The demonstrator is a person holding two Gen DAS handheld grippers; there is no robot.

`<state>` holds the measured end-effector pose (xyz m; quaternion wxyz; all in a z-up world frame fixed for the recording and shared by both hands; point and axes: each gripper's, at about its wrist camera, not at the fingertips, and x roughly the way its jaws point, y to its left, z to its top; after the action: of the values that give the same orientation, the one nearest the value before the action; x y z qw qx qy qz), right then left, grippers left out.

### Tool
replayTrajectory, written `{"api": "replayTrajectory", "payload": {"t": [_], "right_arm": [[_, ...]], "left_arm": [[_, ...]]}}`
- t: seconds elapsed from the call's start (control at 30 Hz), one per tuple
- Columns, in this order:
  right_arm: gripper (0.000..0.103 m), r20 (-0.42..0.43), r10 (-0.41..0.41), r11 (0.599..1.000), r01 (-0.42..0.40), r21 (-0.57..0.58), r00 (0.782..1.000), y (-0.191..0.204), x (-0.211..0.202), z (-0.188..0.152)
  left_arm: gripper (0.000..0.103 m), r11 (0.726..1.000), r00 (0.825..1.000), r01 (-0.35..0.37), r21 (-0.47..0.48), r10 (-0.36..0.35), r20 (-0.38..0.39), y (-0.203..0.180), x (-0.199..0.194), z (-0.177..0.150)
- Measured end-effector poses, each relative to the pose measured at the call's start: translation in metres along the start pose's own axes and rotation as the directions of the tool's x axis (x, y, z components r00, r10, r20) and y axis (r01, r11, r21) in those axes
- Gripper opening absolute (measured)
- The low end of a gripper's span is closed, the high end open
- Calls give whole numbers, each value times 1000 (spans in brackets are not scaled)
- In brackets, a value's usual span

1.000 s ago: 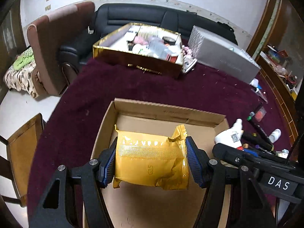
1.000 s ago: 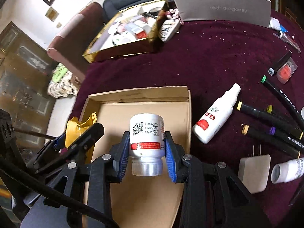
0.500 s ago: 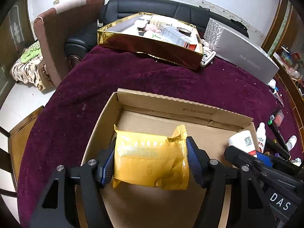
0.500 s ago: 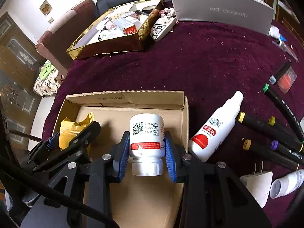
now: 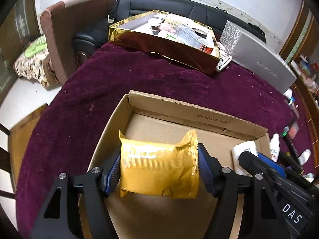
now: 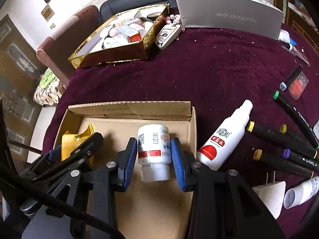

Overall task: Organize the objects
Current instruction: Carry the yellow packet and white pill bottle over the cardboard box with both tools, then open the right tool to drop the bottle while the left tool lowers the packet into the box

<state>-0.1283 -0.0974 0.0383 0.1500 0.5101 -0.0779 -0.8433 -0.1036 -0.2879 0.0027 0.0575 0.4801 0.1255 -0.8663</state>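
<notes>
Right hand-held gripper (image 6: pixel 153 159) has let go since half a second ago: its blue pads were clamped on the white pill bottle (image 6: pixel 154 151) then, and now they stand apart from it with a gap on both sides. That bottle sits inside the cardboard box (image 6: pixel 127 109), cap toward the camera, near the box's right wall; can't tell if it's resting on the box floor or mid-drop.

Left hand-held gripper (image 5: pixel 159 168) is clamped on the gold foil packet (image 5: pixel 159 169), pads pressing both short ends, holding it over the left part of the same box, same as before. From the left wrist view the bottle (image 5: pixel 243 153) peeks out behind the other gripper's finger.

Outside the box on the maroon cloth of the counter (image 6: pixel 199 73): a white spray bottle (image 6: pixel 225 139) lying just beside the box's right wall, a row of black markers (image 6: pixel 279 137) further right, and a white plug (image 6: pixel 269 197). Gold tray (image 6: pixel 111 55) full of stuff and a grey shoebox (image 6: pixel 229 18) sit at the far side.
</notes>
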Motion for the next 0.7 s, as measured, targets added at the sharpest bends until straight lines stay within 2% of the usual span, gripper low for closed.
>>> {"api": "replayTrajectory", "payload": {"t": [0.03, 0.1, 0.17, 0.37, 0.47, 0.57, 0.6, 0.63, 0.7], "right_arm": [[36, 14, 5, 1000, -5, -1, 1000, 0, -3, 0], [48, 51, 4, 1000, -4, -8, 999, 1, -13, 1], [54, 98, 1, 1000, -1, -1, 995, -1, -27, 3], [56, 146, 32, 999, -38, 38, 989, -18, -64, 3], [57, 163, 39, 997, -51, 65, 986, -35, -84, -6], [62, 184, 36, 994, -55, 99, 982, -57, -106, -18], [66, 195, 23, 992, -46, 114, 980, -67, -114, -22], [67, 205, 6, 991, -33, 132, 979, -76, -120, -27], [67, 209, -12, 988, -20, 154, 978, -91, -128, -33]], "left_arm": [[63, 1000, 1000, 15, -14, -15, -3, 2, -1, 1], [63, 998, 999, 42, -42, -43, -5, 5, -5, 1], [63, 997, 999, 48, -55, -48, -3, 7, -10, 2], [63, 994, 995, 89, -60, -86, 50, 0, -46, -5], [65, 990, 987, 139, -25, -137, 81, -19, -74, -17], [67, 984, 980, 172, 43, -176, 98, -45, -95, -33], [67, 984, 981, 157, 81, -164, 98, -57, -98, -38], [67, 986, 986, 109, 127, -123, 111, -68, -101, -43], [67, 988, 984, 19, 150, -45, 174, -78, -102, -45]]}}
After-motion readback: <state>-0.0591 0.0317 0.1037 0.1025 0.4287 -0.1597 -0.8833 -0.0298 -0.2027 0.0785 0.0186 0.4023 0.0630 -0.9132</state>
